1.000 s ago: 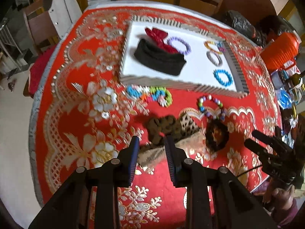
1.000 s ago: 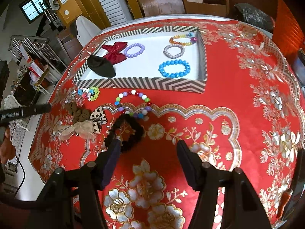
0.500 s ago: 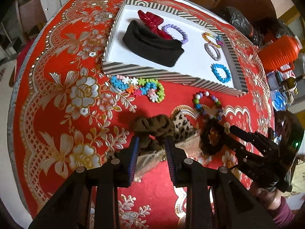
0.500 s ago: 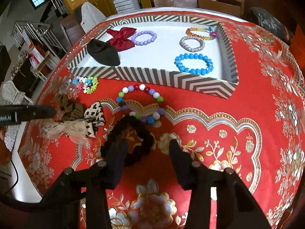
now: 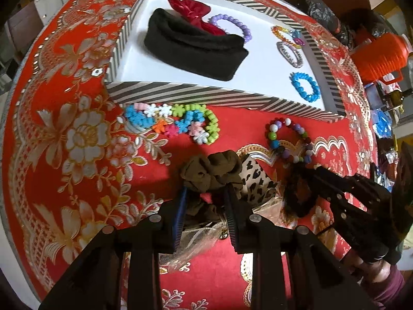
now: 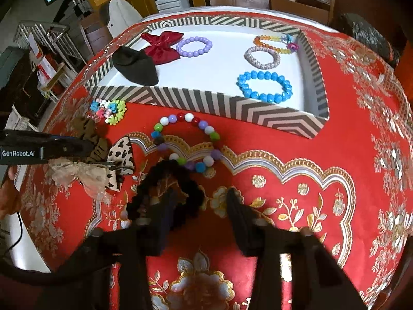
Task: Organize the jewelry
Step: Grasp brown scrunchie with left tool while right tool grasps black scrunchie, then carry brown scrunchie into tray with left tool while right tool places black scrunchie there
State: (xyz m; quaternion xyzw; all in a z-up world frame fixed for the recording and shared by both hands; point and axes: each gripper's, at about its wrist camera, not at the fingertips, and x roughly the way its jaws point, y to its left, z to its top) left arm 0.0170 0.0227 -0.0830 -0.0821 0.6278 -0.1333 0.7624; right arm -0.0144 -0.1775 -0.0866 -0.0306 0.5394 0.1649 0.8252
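On the red floral tablecloth (image 6: 296,142), the right gripper (image 6: 201,199) is closing around the fuzzy black scrunchie (image 6: 165,180) and should pinch only its near band, while the left gripper (image 5: 205,197), jaws apart, straddles the olive fabric scrunchie (image 5: 210,171).

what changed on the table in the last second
Both hand-held grippers came down. The left hand-held gripper now straddles the olive-brown fabric scrunchie, not yet pinched. The right hand-held gripper dropped over the black fuzzy scrunchie, jaws closing around its near edge. The striped tray and beaded bracelets stayed put.
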